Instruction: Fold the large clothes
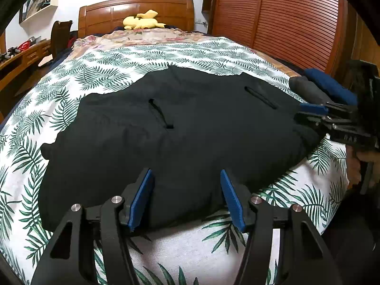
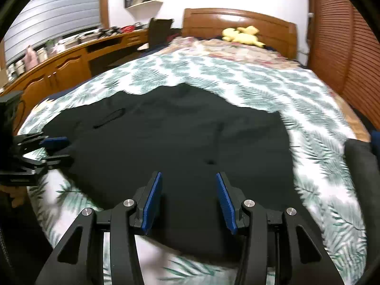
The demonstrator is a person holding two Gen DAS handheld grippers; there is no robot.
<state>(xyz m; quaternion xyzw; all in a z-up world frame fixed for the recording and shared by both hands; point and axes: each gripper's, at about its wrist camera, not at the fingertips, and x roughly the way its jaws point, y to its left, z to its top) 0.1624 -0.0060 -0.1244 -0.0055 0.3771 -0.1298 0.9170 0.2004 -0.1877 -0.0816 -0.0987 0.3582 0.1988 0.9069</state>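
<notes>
A large black garment lies spread flat on the leaf-print bedspread, with two slit pockets facing up. My left gripper stands open at the garment's near edge, its blue pads on either side of a bulge of black cloth without pressing it. My right gripper is open too, low over the near part of the same garment. Each gripper shows in the other's view: the right gripper at the cloth's right edge, the left gripper at its left edge.
A yellow plush toy rests by the wooden headboard. Folded dark and blue clothes sit at the bed's right edge. Louvred wooden wardrobe doors stand on the right, and a cluttered wooden desk on the left.
</notes>
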